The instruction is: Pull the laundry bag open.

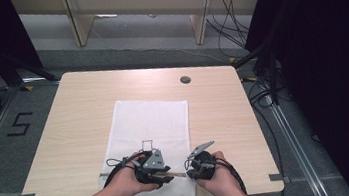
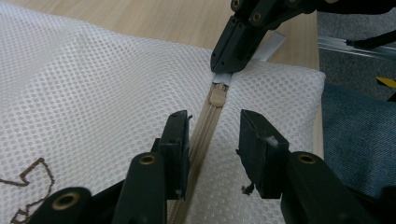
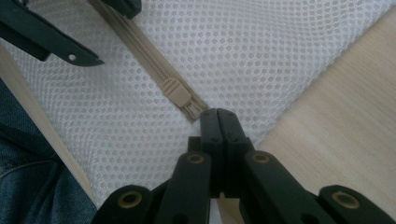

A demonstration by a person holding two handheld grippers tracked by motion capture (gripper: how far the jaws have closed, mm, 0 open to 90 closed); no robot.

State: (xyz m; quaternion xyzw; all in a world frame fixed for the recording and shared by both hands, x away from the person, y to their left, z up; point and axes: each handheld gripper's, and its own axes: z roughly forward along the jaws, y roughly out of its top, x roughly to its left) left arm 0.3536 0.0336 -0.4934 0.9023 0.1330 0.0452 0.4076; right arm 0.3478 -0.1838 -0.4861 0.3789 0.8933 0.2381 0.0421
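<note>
A white mesh bag (image 1: 151, 126) lies flat on the wooden table (image 1: 79, 119), with a beige zipper (image 2: 201, 135) running along its near edge. The zipper's slider (image 2: 217, 97) sits close to the right end of the track. My left gripper (image 2: 214, 123) is open, low over the bag, one jaw on each side of the zipper track without pressing it. My right gripper (image 2: 223, 70) is shut on the white tab at the zipper's end, just past the slider (image 3: 176, 92). In the high view both grippers meet at the bag's near edge, left (image 1: 169, 174) and right (image 1: 191, 172).
A small brown outline logo (image 1: 147, 144) marks the bag ahead of the left hand. A round cable hole (image 1: 185, 80) sits at the table's far side. The near table edge and the person's jeans (image 2: 355, 130) lie close behind the grippers. Dark stands flank the table.
</note>
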